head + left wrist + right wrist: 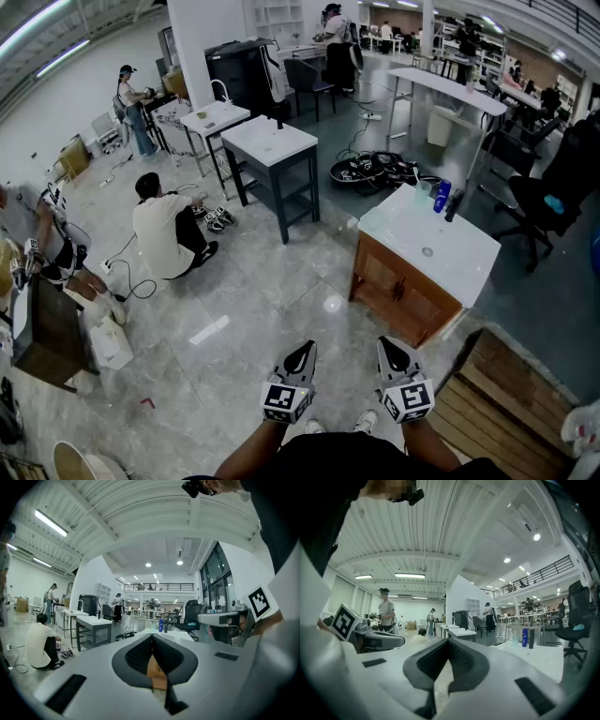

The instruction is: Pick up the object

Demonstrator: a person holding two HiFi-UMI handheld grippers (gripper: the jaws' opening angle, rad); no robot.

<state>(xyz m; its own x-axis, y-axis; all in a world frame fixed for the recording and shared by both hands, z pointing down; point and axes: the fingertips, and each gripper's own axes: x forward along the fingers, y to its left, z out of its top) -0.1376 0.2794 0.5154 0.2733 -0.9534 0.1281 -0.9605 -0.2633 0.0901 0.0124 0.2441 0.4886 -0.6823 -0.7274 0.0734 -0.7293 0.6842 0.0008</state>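
Note:
A white-topped wooden cabinet (469, 258) stands ahead and to the right. At its far corner stand a blue bottle (442, 195), a dark bottle (454, 206) and a clear cup (422, 192). My left gripper (302, 349) and right gripper (386, 345) are side by side low in the head view, over the tiled floor and well short of the cabinet. Both have their jaws shut with nothing between them. The left gripper view shows the closed jaws (151, 640) with the blue bottle (161, 625) far beyond. The right gripper view shows shut jaws (447, 643) with the blue bottle (525, 637) off to the right.
A person (169, 234) sits on the floor at the left, with cables around. A dark-legged white table (272, 145) stands behind. Wooden slats (506, 403) lie at the lower right, a black office chair (553, 197) at the far right and a dark box (42, 328) at the left edge.

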